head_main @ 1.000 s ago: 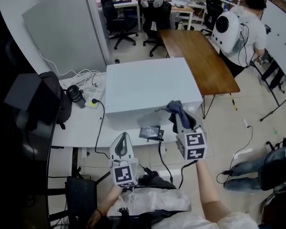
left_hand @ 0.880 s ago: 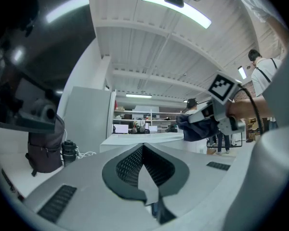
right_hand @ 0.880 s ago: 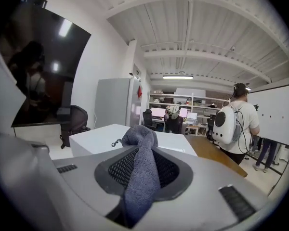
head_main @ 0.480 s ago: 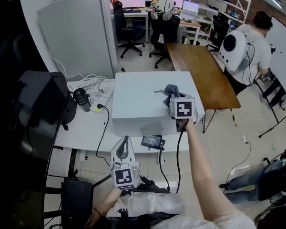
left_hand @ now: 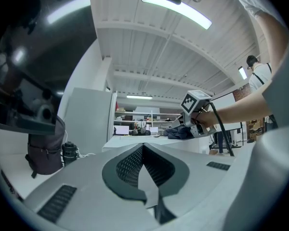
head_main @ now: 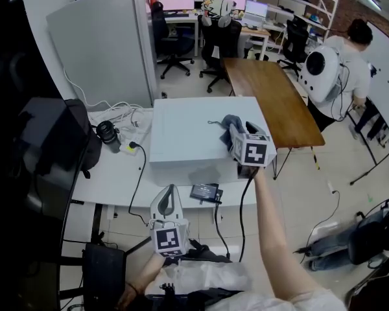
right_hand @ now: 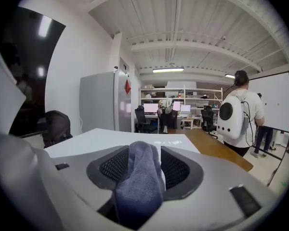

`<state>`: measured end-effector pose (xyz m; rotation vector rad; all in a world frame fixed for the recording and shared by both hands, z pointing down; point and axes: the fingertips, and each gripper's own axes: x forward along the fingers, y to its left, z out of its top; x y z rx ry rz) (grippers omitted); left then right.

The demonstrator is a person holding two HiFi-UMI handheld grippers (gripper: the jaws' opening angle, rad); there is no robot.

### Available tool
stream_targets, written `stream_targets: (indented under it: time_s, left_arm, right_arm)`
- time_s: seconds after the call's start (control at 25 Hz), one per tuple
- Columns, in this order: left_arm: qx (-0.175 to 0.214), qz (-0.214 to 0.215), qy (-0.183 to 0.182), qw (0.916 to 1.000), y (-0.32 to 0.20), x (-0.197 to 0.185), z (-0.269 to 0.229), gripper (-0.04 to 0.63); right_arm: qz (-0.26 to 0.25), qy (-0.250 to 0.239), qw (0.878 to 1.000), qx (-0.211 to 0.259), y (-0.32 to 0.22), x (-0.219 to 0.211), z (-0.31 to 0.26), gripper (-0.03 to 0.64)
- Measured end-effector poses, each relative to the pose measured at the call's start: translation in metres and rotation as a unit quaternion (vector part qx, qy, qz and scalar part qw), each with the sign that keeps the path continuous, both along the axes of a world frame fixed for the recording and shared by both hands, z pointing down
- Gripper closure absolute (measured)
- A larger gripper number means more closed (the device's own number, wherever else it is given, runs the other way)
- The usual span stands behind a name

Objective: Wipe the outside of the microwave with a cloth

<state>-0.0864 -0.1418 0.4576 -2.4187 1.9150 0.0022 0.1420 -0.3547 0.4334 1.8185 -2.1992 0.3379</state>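
Note:
The microwave (head_main: 194,135) is a white box on the white desk (head_main: 110,173). A blue-grey cloth (head_main: 231,124) lies bunched on its top near the right edge. My right gripper (head_main: 237,135) reaches over that corner, and its jaws are opening. In the right gripper view the cloth (right_hand: 139,177) still sits between the spread pads (right_hand: 113,165), with the microwave top (right_hand: 111,141) beyond. My left gripper (head_main: 168,192) hangs level below the desk's front edge, shut and empty (left_hand: 143,149). From it I see the right gripper (left_hand: 195,114) and the cloth (left_hand: 178,133).
A black bag (head_main: 58,135), a black lens (head_main: 107,133) and cables (head_main: 120,112) lie left of the microwave. A small black device (head_main: 204,192) sits at the desk's front edge. A wooden table (head_main: 272,89) and a person with a white backpack (head_main: 330,57) are to the right.
My right gripper carried the cloth from the microwave's front up onto its top right corner, and its jaws have spread. The left gripper stayed put.

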Motion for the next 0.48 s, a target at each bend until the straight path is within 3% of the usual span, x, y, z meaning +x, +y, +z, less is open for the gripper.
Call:
stream_targets:
  time_s: [0.12, 0.2, 0.36, 0.48]
  left_arm:
    - [0.0, 0.003, -0.001, 1.0, -0.002, 0.001, -0.001, 0.603]
    - [-0.001, 0.005, -0.001, 1.0, -0.005, 0.001, 0.0, 0.603]
    - [-0.002, 0.017, 0.004, 0.9998, -0.014, 0.011, 0.001, 0.603]
    - [0.002, 0.037, 0.002, 0.9993, -0.019, 0.026, -0.004, 0.603]
  right_arm:
    - [-0.011, -0.02, 0.998, 0.063, 0.025, -0.002, -0.041, 0.382]
    - [-0.027, -0.044, 0.994, 0.092, 0.055, -0.009, -0.059, 0.426]
    - [-0.038, -0.073, 0.993, 0.083, 0.122, -0.028, -0.036, 0.438]
    - [-0.009, -0.047, 0.996, 0.07, 0.161, -0.035, 0.008, 0.537]
